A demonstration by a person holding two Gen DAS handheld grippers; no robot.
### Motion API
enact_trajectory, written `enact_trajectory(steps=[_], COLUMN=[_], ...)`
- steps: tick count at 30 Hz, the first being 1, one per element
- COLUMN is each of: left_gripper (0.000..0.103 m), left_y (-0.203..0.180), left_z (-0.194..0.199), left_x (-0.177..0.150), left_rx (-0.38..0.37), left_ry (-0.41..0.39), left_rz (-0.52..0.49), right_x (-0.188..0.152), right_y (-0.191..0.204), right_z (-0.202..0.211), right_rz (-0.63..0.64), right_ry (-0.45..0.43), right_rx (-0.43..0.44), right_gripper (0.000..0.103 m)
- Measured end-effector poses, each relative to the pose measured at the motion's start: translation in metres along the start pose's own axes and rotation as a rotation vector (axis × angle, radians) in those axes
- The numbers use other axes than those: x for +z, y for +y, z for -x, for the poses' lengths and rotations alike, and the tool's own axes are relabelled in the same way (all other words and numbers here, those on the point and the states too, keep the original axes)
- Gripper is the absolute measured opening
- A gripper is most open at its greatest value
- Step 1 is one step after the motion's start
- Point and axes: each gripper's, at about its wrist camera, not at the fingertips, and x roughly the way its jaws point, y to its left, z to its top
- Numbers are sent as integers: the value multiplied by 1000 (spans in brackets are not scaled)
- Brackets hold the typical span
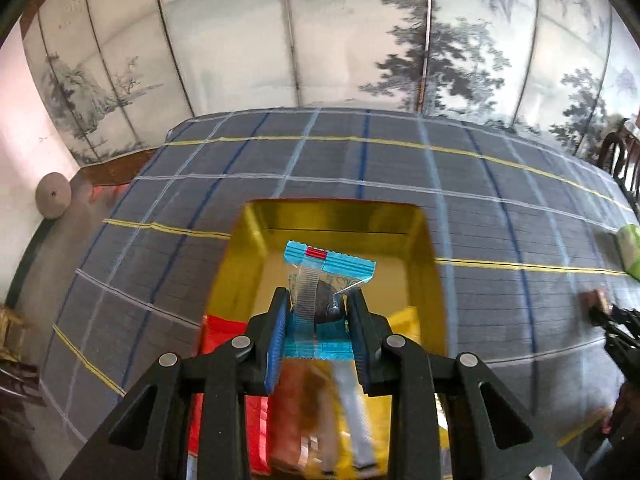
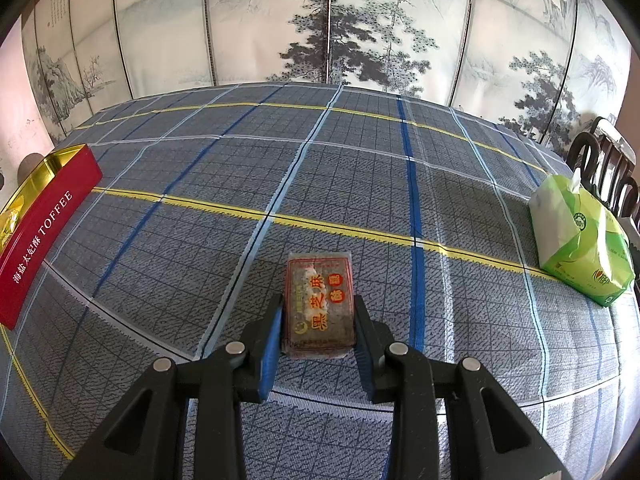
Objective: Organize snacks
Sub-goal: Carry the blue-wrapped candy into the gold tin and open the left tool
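Note:
My left gripper [image 1: 317, 309] is shut on a clear candy packet with blue crimped ends [image 1: 320, 280] and a dark sweet inside. It hangs above the open gold-lined tin [image 1: 432, 248], where several blurred wrapped snacks [image 1: 312, 408] lie. In the right wrist view the same tin shows its red TOFFEE side [image 2: 44, 236] at the far left. My right gripper [image 2: 318, 316] is shut on a flat brown sesame-cake packet with orange characters [image 2: 320, 304], low over the checked tablecloth [image 2: 280, 160]. The right gripper also shows at the left wrist view's right edge [image 1: 600, 312].
A green and white tissue pack [image 2: 580, 240] lies on the cloth at the right. Dark wooden chair backs [image 2: 604, 168] stand past the table's right edge. A painted folding screen [image 2: 320, 20] closes the far side.

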Motion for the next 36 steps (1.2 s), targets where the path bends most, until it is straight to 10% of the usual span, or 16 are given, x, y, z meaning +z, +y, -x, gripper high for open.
enact_trajectory(steps=[36], left_gripper=[37], left_y=[29], left_z=[-49], left_x=[-10], left_rx=[63], left_ry=[102], left_rz=[-17], right_x=[1], right_y=[-3], right_z=[1], right_rz=[1], right_ry=[1], right_rx=[-6], right_gripper=[32])
